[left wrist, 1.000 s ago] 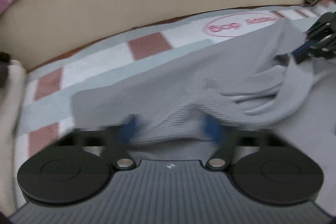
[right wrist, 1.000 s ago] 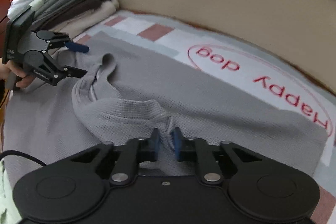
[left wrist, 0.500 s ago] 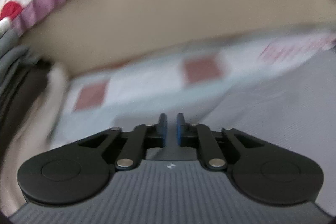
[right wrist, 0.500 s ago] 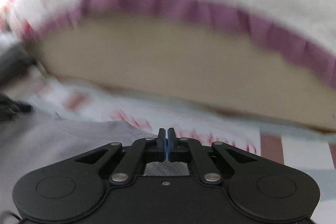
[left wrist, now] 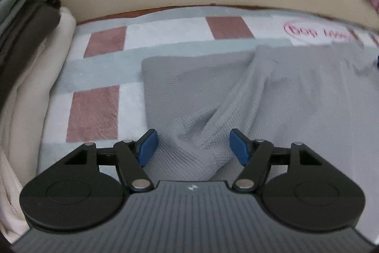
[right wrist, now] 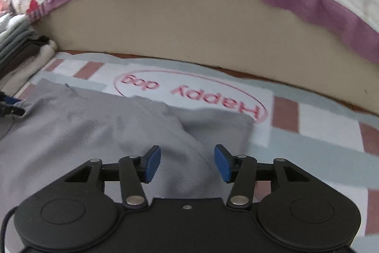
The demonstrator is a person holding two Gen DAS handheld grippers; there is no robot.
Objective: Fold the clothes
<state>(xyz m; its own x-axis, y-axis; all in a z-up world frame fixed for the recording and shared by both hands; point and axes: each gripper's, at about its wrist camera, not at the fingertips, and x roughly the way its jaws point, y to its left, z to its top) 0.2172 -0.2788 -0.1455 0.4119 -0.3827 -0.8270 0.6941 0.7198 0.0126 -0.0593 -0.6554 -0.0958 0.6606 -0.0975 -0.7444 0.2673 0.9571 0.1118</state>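
1. While the bed [right wrist: 213, 23] with its purple-frilled cover fills the back of both views, the checked mat [left wrist: 99, 72] printed "Happy dog" lies on the floor against it, and that is my work surface.
2. At the mat's left edge stands a stack [left wrist: 26, 23] of folded clothes, which I take for finished pieces.
3. Spread on the mat is the grey knit garment [left wrist: 296, 96]; a raised ridge of it runs back toward each of my grippers, while its far edge lies flat and square.
4. On the left gripper [left wrist: 191, 146] the jaws are opening, with a bunched fold lying between the blue pads but not pressed.
5. On the right gripper [right wrist: 187, 163] the jaws are opening too, with cloth between the pads and untouched by them.
6. I judge that one fold has just been laid and let go.
7. Next I should draw both grippers clear without dragging the ridges, then pick fresh edges on both sides, level with each other, for the following fold.
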